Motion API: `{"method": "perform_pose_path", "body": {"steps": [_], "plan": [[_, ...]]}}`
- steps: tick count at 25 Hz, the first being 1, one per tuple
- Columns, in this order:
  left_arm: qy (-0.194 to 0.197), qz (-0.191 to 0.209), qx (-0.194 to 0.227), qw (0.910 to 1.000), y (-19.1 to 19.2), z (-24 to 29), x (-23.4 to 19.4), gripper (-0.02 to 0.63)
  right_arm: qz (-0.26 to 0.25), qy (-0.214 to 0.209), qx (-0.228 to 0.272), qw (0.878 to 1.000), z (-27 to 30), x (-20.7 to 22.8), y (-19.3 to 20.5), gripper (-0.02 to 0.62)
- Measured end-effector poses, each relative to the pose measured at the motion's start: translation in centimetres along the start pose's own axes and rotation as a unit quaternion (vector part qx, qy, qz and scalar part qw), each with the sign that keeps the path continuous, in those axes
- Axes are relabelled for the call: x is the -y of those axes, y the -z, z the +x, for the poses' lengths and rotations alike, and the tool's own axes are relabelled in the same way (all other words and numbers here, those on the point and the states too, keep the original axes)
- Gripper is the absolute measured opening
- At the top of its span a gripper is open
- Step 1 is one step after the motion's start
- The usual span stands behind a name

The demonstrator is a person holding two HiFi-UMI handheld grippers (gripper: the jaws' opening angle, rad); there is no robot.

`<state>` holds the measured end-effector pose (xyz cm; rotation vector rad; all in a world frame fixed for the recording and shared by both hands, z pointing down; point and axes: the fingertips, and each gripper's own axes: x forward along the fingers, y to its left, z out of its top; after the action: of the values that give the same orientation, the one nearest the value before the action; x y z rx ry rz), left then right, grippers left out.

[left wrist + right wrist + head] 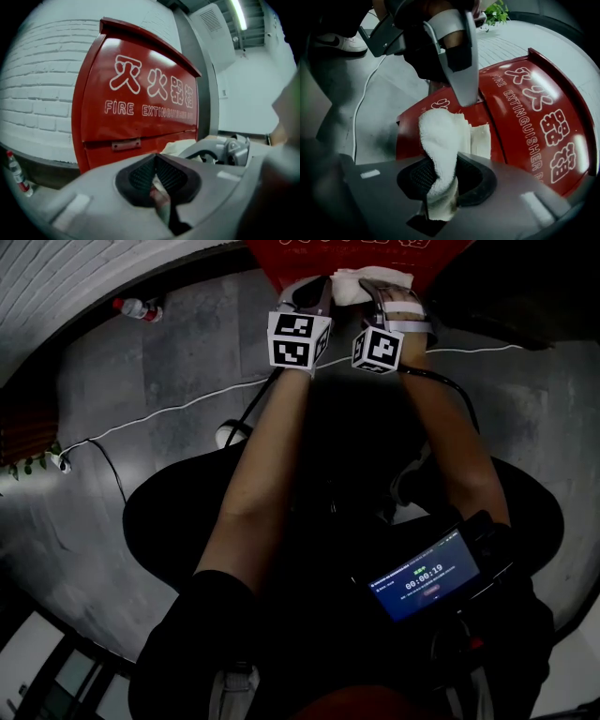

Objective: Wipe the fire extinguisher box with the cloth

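The red fire extinguisher box (140, 103) with white lettering stands against a white brick wall; its top (356, 254) shows at the upper edge of the head view. My right gripper (440, 180) is shut on a white cloth (440, 140), whose free end lies against the box's red face (534, 108). In the head view the cloth (352, 282) sits between both grippers on the box. My left gripper (157, 180) has its pads closed together just in front of the box, beside the cloth (183, 146); nothing clear is held in it. The right gripper view shows the left gripper (459, 70) from above.
A water bottle (139, 308) lies on the grey floor by the wall at left. A white cable (169, 413) runs across the floor to a plug by a plant (28, 465). A phone with a timer (427, 577) hangs at the person's chest.
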<state>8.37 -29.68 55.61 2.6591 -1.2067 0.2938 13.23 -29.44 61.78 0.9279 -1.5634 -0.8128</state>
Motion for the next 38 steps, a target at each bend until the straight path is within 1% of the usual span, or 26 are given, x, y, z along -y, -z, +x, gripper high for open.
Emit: {"method": "perform_pose_path", "body": {"steps": [6, 9, 14, 19, 22, 25, 30, 32, 35, 38], "plan": [[0.015, -0.003, -0.029, 0.9994, 2.7, 1.7, -0.1, -0.002, -0.006, -0.037, -0.002, 0.999, 2.0, -4.0, 0.4, 0.1], [0.016, -0.004, -0.04, 0.9991, 4.0, 2.3, -0.4, -0.002, -0.009, -0.057, -0.006, 0.998, 3.0, -6.1, 0.5, 0.1], [0.018, 0.012, -0.058, 0.9981, 6.8, 3.6, -0.4, -0.002, -0.008, -0.084, -0.015, 0.996, 4.4, -8.8, 1.3, 0.1], [0.015, 0.004, -0.074, 0.9971, 9.1, 4.3, -0.9, -0.002, -0.006, -0.119, -0.023, 0.993, 5.6, -11.8, 1.9, 0.1], [0.012, -0.002, -0.076, 0.997, 9.6, 4.6, -1.4, -0.002, -0.006, -0.131, -0.029, 0.991, 6.5, -13.4, 2.4, 0.098], [0.012, 0.0, -0.079, 0.9968, 9.9, 4.6, -1.9, -0.002, -0.02, -0.143, -0.04, 0.989, 7.1, -14.5, 2.6, 0.098], [0.004, -0.01, -0.084, 0.9964, 10.4, 4.3, -3.1, -0.002, -0.032, -0.16, -0.058, 0.985, 8.4, -16.2, 3.2, 0.098], [0.002, -0.011, -0.086, 0.9962, 10.4, 4.1, -3.4, -0.002, -0.025, -0.175, -0.064, 0.982, 8.5, -16.8, 3.2, 0.098], [-0.002, -0.01, -0.085, 0.9963, 10.2, 3.6, -3.5, -0.002, -0.008, -0.21, -0.075, 0.975, 8.2, -17.5, 3.1, 0.103], [-0.004, -0.003, -0.079, 0.9968, 9.3, 3.2, -3.5, -0.002, 0.003, -0.217, -0.063, 0.974, 7.5, -16.7, 2.4, 0.103]]}}
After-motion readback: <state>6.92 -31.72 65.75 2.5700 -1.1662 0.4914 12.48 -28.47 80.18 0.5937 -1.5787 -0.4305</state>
